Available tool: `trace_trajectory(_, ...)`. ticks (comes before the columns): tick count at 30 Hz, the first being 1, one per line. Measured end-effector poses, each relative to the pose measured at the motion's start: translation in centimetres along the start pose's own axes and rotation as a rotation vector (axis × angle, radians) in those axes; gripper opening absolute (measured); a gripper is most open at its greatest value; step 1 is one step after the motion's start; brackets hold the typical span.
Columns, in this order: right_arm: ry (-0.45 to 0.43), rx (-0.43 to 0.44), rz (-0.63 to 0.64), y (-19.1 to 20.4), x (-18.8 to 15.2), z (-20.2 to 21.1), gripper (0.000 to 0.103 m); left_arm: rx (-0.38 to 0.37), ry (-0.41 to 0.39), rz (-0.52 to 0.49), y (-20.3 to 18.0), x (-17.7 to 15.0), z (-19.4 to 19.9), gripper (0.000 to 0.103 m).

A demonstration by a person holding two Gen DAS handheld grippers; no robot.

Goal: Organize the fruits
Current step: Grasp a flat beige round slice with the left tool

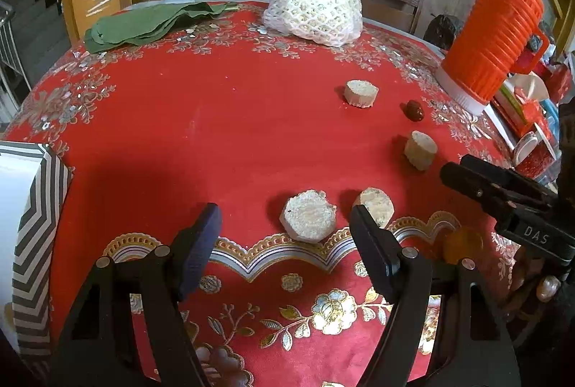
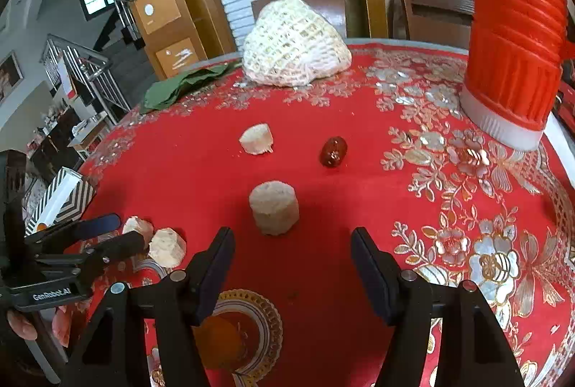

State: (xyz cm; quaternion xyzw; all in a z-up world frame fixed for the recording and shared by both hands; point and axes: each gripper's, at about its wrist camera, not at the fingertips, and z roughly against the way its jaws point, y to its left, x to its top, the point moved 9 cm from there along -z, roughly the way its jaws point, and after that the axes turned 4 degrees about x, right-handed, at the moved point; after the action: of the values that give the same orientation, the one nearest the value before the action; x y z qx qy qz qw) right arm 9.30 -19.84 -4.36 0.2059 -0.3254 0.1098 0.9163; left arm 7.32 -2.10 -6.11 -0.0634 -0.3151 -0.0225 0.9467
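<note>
On the table (image 1: 215, 135), four chunks sit toward the right edge: two (image 1: 308, 221) (image 1: 375, 206) side by side near the front, one (image 1: 420, 149) behind them, another (image 1: 361, 93) farther back. A date (image 1: 414, 110) lies between the rear two. The thermos (image 1: 494, 41) stands at the right edge, the netted bundle (image 1: 312, 4) and leaves (image 1: 151, 23) at the far edge, a box (image 1: 32, 225) at the left edge.

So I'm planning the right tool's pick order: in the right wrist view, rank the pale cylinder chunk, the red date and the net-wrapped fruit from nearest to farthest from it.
1. Pale cylinder chunk: just ahead of the open right tool, slightly left.
2. Red date: farther back, slightly right.
3. Net-wrapped fruit: at the table's far edge.
</note>
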Motion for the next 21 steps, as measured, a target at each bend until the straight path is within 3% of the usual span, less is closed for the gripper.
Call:
trace_trajectory(7,0.021,-0.012,0.032,0.5,-0.3,-0.6,0.065,0.046,-0.015,-0.016,0.5,0.0,-0.1,0.043)
trace_trajectory(9,0.017,-0.011,0.039,0.7,-0.2,-0.6,0.065,0.051,-0.017,-0.019,0.5,0.1,-0.1,0.029)
trace_trajectory(21,0.013,-0.039,0.069,0.6,1.1,-1.7,0.065,0.062,-0.02,-0.026,0.5,0.0,-0.1,0.029)
